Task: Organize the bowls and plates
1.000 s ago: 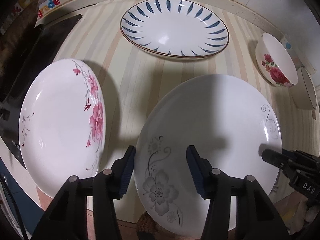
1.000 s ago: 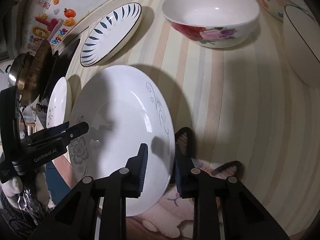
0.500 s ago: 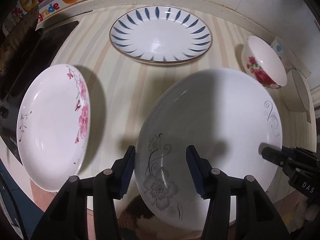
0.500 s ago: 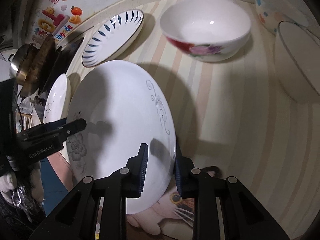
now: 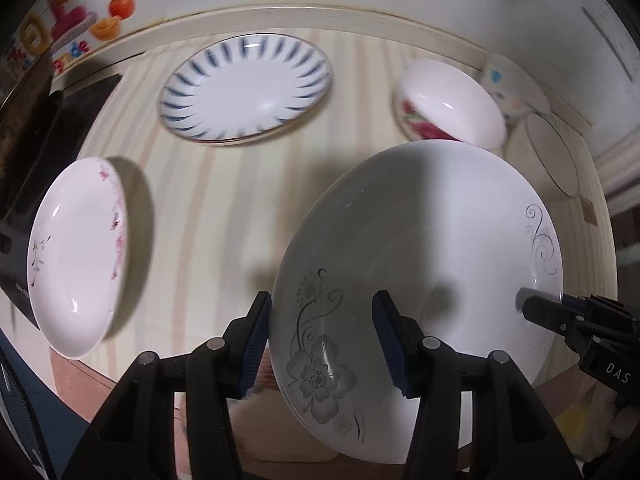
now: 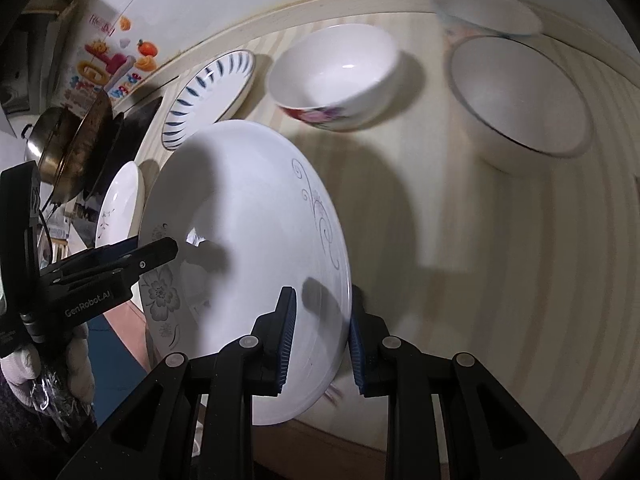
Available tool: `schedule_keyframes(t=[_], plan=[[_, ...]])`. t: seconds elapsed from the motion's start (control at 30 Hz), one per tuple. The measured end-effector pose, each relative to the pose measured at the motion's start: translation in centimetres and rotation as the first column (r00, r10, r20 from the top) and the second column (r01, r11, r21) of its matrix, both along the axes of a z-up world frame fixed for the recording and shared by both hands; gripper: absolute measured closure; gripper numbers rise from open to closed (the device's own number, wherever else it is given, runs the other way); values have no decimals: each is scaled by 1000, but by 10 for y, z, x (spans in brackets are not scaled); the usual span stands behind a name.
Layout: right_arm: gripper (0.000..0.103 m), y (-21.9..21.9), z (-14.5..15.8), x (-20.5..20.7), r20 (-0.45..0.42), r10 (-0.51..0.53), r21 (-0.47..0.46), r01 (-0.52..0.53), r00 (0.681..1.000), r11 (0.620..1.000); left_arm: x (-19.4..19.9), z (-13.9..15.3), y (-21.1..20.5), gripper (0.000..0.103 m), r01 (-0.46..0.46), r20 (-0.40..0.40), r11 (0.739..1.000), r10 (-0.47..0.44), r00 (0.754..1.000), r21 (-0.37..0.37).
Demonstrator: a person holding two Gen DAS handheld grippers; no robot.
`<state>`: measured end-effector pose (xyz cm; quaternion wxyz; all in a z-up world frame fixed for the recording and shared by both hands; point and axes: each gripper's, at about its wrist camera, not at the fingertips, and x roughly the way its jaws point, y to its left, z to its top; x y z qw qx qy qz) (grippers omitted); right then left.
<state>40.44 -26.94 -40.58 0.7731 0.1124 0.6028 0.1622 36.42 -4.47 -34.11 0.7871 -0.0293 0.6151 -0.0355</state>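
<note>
A large white plate with grey flower print is lifted above the striped table, held by both grippers. My left gripper straddles its near-left rim; in the right wrist view its fingers pinch that rim. My right gripper is shut on the plate's right rim and shows in the left wrist view. A pink-flower plate, a blue-striped plate and a rose bowl rest on the table.
A plain white bowl with dark rim and a dotted bowl sit at the back right. A black cooktop with a pan lies left. The wall runs along the table's back edge.
Both grippers have risen with the grey-flower plate, lifting it off the table. The other dishes look farther away and lower in view.
</note>
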Motion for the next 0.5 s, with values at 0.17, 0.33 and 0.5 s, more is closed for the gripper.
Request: schedule_keyframes(t=[0.17,0.33,0.5], plan=[[76,-35,-4,-13,-16,-66,0,66,998,998,0,-2,-33,54,64,-8,998,-64,998,-14],[76,-68,-16,-25,-39,-128,-13,128,991,992,5,-13,-60,54,116,-19,993,-116,993,-16],[76,-86,-29,-31,-59,-163,-14,163,985,987,12,-26,-72,54,135,-44,991,-136,990,-19]])
